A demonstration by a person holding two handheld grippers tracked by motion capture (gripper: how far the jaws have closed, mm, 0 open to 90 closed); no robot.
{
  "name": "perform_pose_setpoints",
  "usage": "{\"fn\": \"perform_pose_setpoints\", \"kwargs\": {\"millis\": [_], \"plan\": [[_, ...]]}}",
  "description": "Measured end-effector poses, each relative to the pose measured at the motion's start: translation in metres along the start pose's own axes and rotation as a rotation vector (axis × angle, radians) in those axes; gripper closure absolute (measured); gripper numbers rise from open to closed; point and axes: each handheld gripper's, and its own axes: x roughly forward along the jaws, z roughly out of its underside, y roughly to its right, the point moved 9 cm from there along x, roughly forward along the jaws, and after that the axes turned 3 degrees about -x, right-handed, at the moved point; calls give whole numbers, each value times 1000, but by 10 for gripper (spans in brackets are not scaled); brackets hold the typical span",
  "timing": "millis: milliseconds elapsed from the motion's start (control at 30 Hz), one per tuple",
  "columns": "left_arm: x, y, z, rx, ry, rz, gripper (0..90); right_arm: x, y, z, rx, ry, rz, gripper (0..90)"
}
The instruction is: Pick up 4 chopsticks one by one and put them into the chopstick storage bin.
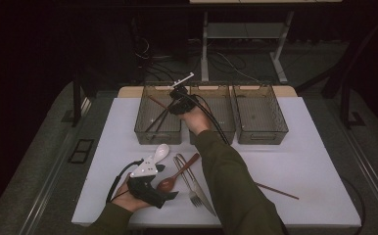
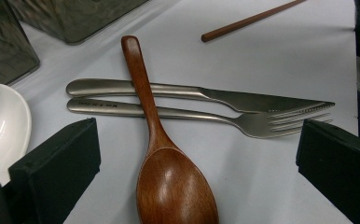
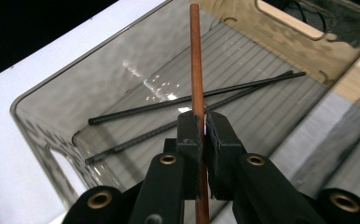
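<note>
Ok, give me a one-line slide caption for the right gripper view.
Right gripper clamps a brown wooden chopstick above a smoky clear bin already holding two black chopsticks.

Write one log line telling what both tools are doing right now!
right tool: shut on thin brown wooden chopstick, above left smoky plastic bin | left tool: open, over brown wooden spoon

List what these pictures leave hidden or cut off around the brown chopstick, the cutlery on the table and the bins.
- Brown chopstick: its lower end is hidden behind the right gripper in the right gripper view.
- Wooden spoon: bowl tip cut off by the bottom edge, left gripper view.
- White spoon: cut off by the left edge and partly behind a pad.
- Second brown chopstick: one end hidden by the sleeve, high view.
- Middle bin: contents hidden by hand and cable.
</note>
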Motion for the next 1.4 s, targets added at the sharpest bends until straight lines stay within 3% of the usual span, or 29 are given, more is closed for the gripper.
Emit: {"fn": "perform_pose_setpoints", "kwargs": {"millis": [200, 467, 500, 600, 800, 867, 933, 1100, 1400], "plan": [[0, 1, 0, 2, -5, 5, 0, 16, -8, -8, 12, -20, 10, 847], [1, 1, 0, 7, -5, 8, 0, 32, -8, -20, 34, -34, 58, 837], [1, 1, 0, 7, -5, 10, 0, 32, -8, -23, 38, -20, 68, 777], [1, 1, 0, 11, -3, 11, 0, 31, -9, -27, 41, 10, 53, 711], [1, 1, -1, 17, -5, 12, 0, 20, -8, -26, 16, 30, 45, 634], [0, 1, -1, 16, -3, 9, 0, 16, -11, -25, 11, 33, 13, 588], [0, 0, -1, 15, -1, 10, 0, 12, -9, -22, -3, 38, 21, 566], [0, 1, -1, 16, -4, 10, 0, -4, -8, -17, -16, 71, -10, 489], [0, 1, 0, 14, -8, 9, 0, -34, -1, 3, -37, 110, -27, 452]]}}
